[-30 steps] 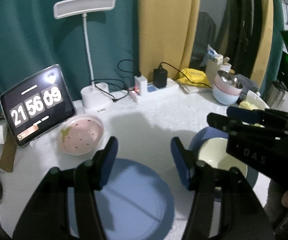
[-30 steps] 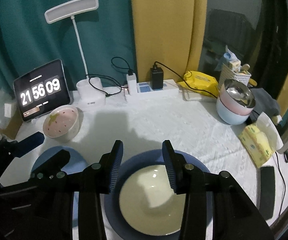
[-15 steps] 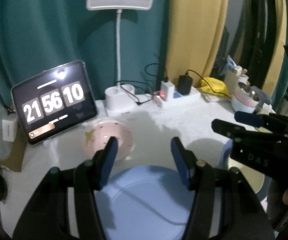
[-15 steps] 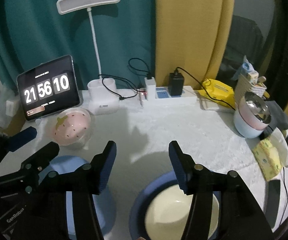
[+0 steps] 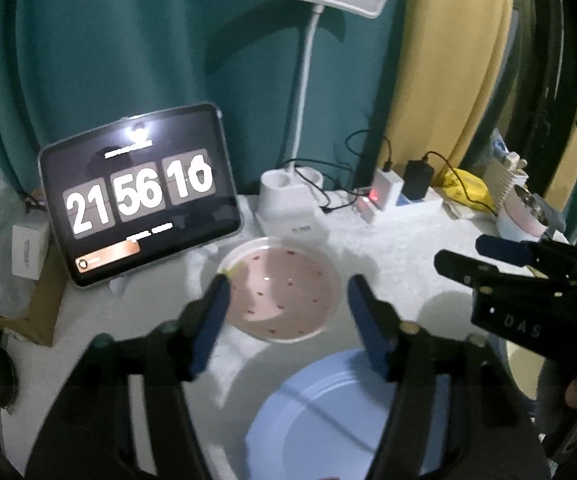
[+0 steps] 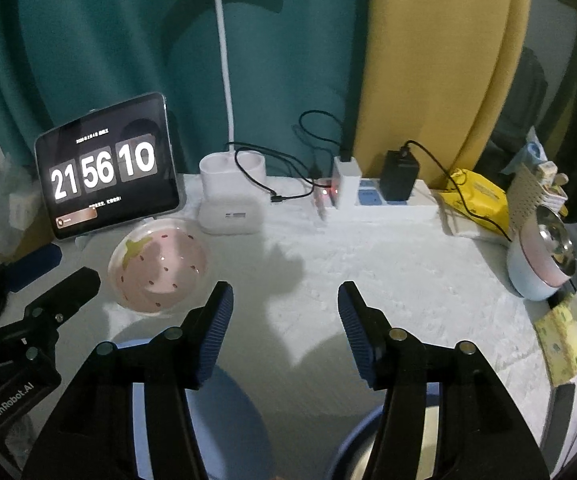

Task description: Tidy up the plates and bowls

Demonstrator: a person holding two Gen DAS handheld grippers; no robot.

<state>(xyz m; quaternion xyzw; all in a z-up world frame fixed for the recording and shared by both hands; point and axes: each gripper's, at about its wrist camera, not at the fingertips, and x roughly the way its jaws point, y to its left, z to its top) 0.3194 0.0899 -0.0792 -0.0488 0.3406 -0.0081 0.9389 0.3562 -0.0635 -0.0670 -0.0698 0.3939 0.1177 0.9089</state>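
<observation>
A pink strawberry-patterned bowl [image 5: 280, 288] sits on the white table in front of the tablet. My left gripper [image 5: 290, 312] hovers just short of it, jaws opening, the bowl showing between the fingertips with no pad pressing on it. A light blue plate [image 5: 328, 412] lies below that gripper. My right gripper [image 6: 284, 312] is open over bare tablecloth, with the pink bowl [image 6: 160, 268] to its left. A dark blue plate [image 6: 348, 448] holding a cream bowl peeks out at the bottom edge under its right finger. Each gripper shows in the other's view: right gripper [image 5: 464, 254], left gripper [image 6: 60, 276].
A tablet clock [image 6: 108, 168], a white desk lamp base [image 6: 230, 196] and a power strip with cables [image 6: 368, 200] line the back. Stacked bowls [image 6: 540, 264], a yellow packet [image 6: 476, 196] and a tissue pack [image 6: 560, 336] crowd the right side.
Both grippers have moved away from the cream bowl towards the pink bowl and tablet. The cream bowl and dark plate slid to the frame's bottom. Both pairs of jaws stand wider.
</observation>
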